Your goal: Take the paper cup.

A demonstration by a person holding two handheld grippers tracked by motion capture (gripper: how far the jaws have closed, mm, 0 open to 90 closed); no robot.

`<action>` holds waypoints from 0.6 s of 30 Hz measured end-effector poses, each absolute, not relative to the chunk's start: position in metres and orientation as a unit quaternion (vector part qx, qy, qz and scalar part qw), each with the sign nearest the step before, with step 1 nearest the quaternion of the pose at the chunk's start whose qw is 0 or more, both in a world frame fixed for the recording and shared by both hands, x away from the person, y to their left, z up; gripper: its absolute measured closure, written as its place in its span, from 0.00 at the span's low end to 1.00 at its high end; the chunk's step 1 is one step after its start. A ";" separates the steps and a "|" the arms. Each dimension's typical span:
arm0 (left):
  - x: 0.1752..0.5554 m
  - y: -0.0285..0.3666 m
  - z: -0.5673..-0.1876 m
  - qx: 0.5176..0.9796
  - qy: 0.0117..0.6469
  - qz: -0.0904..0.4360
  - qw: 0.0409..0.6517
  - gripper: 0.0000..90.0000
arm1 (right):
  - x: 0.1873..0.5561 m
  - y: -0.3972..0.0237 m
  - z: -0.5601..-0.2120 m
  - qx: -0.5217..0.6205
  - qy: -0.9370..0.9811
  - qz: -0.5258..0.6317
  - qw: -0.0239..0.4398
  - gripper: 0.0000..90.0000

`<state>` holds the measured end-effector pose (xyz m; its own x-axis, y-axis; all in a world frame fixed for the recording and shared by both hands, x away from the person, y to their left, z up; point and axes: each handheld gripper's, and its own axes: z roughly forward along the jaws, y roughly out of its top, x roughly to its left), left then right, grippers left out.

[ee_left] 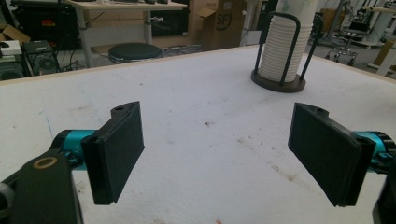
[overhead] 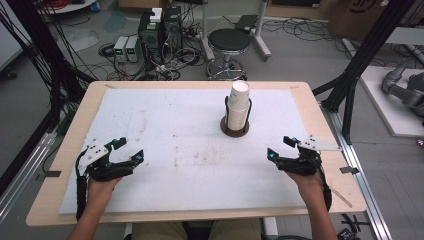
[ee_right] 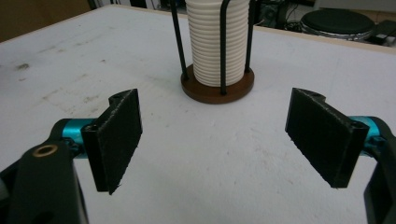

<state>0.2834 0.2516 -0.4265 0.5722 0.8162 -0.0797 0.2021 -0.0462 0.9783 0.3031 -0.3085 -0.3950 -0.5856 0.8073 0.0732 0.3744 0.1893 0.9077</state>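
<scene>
Resting low over the white mat (overhead: 165,130), my left gripper (overhead: 127,151) and my right gripper (overhead: 280,148) sit at opposite sides of the table (overhead: 70,125), well apart from each other. Both pairs of jaws stand spread wide, and nothing lies between them; bare mat fills each gap.

Left gripper view: my left gripper (ee_left: 215,154) shows its two black pads (ee_left: 119,149) held apart, teal fittings behind them. Ahead of these jaws and off to their right stands the stack of white cups (ee_left: 287,44), upright inside the wire holder (ee_left: 280,56), whose dark round base rests on the mat. The stack is well clear of the pads.

Right gripper view: my right gripper (ee_right: 212,140) likewise holds its pads (ee_right: 116,137) apart. The stack of white cups (ee_right: 217,42) stands almost straight ahead of these jaws, nearer the left pad's side than the right, with the black wire uprights of the holder (ee_right: 223,51) running up its ribbed rims and the brown base (ee_right: 217,88) under it. Pads and holder do not touch.

High view: the stack (overhead: 239,105) rises beyond both grippers, closer to my right jaws than to my left. Brown stains (overhead: 195,157) mark the mat between the two grippers. A black stool (overhead: 228,42) stands on the floor past the far table edge.
</scene>
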 end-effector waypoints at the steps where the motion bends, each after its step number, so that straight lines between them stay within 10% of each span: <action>1: 0.284 0.251 -0.427 0.670 0.380 0.265 0.580 0.20 | 0.303 -0.309 -0.395 0.399 0.740 0.496 0.218 0.21; 18: 0.287 0.247 -0.430 0.674 0.376 0.250 0.585 0.20 | 0.372 -0.278 -0.330 0.371 0.744 0.510 0.221 0.21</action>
